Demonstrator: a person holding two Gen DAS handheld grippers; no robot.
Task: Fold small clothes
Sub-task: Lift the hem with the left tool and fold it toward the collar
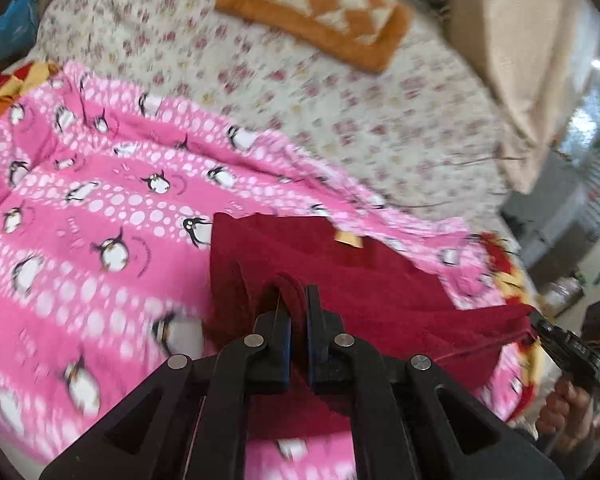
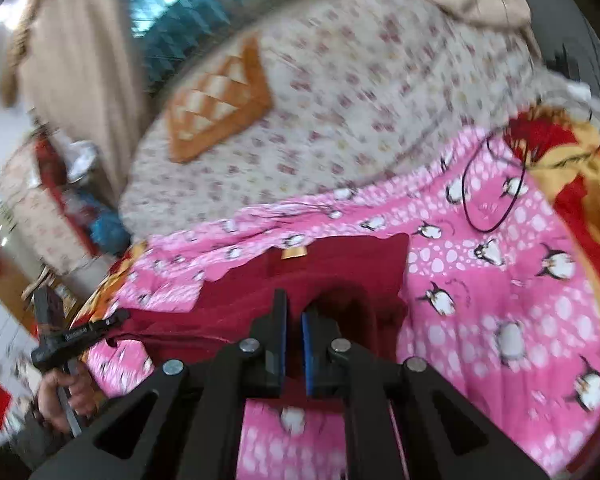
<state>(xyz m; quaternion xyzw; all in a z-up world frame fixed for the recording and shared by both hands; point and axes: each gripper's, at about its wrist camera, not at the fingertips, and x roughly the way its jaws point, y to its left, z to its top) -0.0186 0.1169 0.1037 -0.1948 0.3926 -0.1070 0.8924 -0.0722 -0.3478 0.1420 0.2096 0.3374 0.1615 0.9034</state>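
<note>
A dark red garment [image 1: 380, 280] with a small tan label [image 1: 350, 239] hangs stretched above a pink penguin-print blanket [image 1: 100, 208]. My left gripper [image 1: 295, 300] is shut on a fold of one edge of it. At the right edge of the left wrist view, my right gripper [image 1: 568, 352] pinches the other corner, pulling the cloth taut. In the right wrist view, the right gripper [image 2: 294, 306] is shut on the red garment [image 2: 340, 264], and the left gripper [image 2: 80, 336] grips the far corner at the left, held by a hand [image 2: 60, 396]. Both views are motion-blurred.
The pink blanket [image 2: 500, 300] lies on a floral bedsheet [image 1: 300, 100]. An orange checkered cushion [image 1: 320, 4] sits farther back. A black cord loop [image 2: 492, 184] rests on the blanket. A beige curtain [image 1: 520, 60] hangs beside the bed, and a red-and-yellow blanket [image 2: 572, 168] shows underneath.
</note>
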